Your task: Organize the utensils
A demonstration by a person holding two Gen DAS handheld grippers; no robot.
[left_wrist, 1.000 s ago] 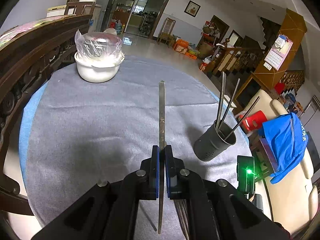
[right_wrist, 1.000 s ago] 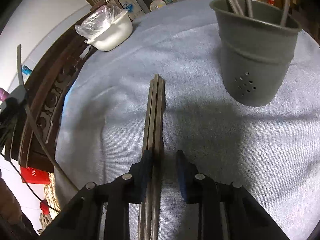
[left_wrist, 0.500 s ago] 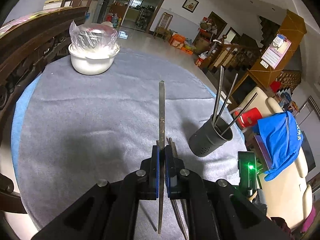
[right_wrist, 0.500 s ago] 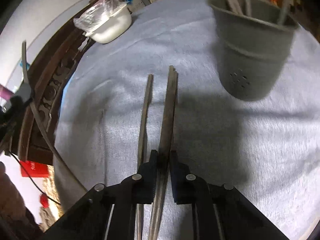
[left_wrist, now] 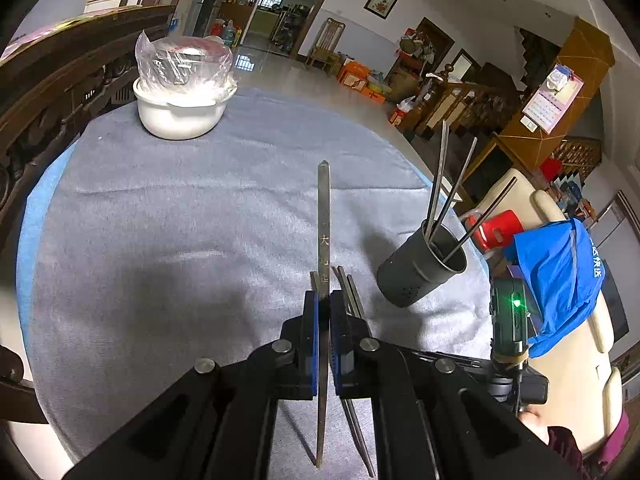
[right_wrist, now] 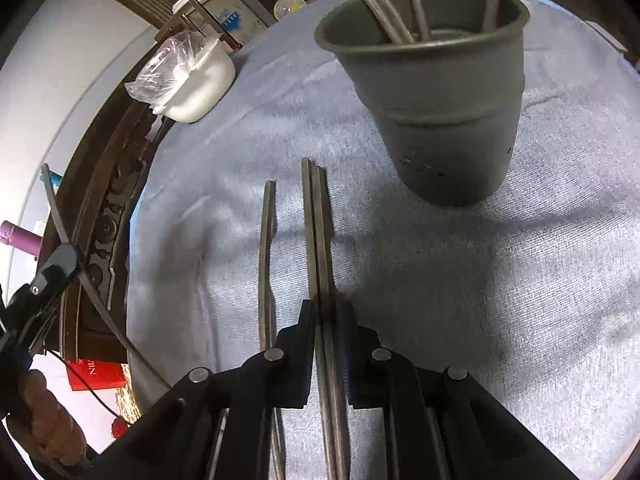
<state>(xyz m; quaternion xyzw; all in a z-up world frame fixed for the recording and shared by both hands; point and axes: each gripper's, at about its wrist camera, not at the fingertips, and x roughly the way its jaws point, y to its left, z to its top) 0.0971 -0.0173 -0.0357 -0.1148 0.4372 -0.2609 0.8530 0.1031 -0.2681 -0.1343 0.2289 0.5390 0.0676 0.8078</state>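
Observation:
My left gripper [left_wrist: 324, 300] is shut on one metal chopstick [left_wrist: 323, 216], held above the grey cloth. My right gripper [right_wrist: 325, 308] is shut on a pair of metal chopsticks [right_wrist: 316, 216], lifted a little off the cloth. One more chopstick [right_wrist: 266, 240] lies on the cloth just left of them. The dark grey utensil holder [right_wrist: 444, 100] stands ahead and to the right, with several chopsticks standing in it; it also shows in the left wrist view [left_wrist: 420, 272]. The right gripper's pair shows under my left gripper [left_wrist: 350, 292].
A white bowl covered with plastic wrap [left_wrist: 182, 100] stands at the far left of the round table [left_wrist: 160, 220]. A dark carved wooden chair back [left_wrist: 44, 92] borders the table's left side. A blue garment [left_wrist: 560, 276] hangs to the right, off the table.
My right gripper closed on two of the chopsticks and lifted them toward the holder, leaving one on the cloth. My left gripper drew back and rose a little with its chopstick.

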